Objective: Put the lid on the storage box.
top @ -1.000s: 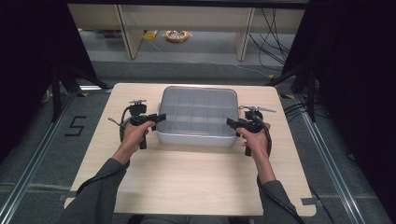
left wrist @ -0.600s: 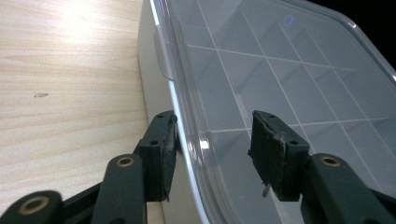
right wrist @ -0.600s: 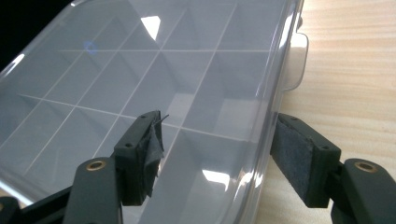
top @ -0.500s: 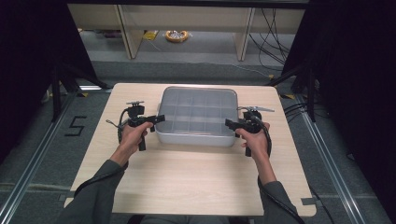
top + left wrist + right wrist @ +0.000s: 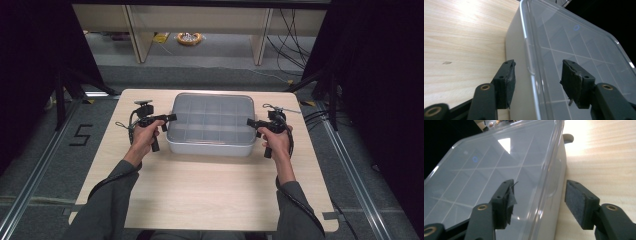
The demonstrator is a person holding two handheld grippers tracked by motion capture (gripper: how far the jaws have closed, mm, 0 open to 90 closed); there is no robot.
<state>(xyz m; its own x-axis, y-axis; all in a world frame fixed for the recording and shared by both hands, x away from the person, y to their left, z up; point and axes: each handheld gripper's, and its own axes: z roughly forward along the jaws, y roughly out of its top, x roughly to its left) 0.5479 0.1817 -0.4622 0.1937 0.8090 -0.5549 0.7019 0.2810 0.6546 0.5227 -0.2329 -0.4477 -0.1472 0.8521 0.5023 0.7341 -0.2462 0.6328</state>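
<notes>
Two grippers are flanking a clear compartment box [image 5: 211, 124] that is sitting mid-surface [image 5: 200, 190]. Left gripper [image 5: 169, 118] is straddling the lid's left rim, fingers [image 5: 506, 83] apart and just opened wider, pads not pressing. Right gripper [image 5: 251, 123] is straddling the right rim, fingers [image 5: 579, 203] apart though just narrowed, one over the lid, one outside the wall, gaps showing.

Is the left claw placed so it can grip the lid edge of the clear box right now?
Probably yes: the left claw straddles the clear box lid edge, jaws just opening, pads apart from it, nothing between.
</notes>
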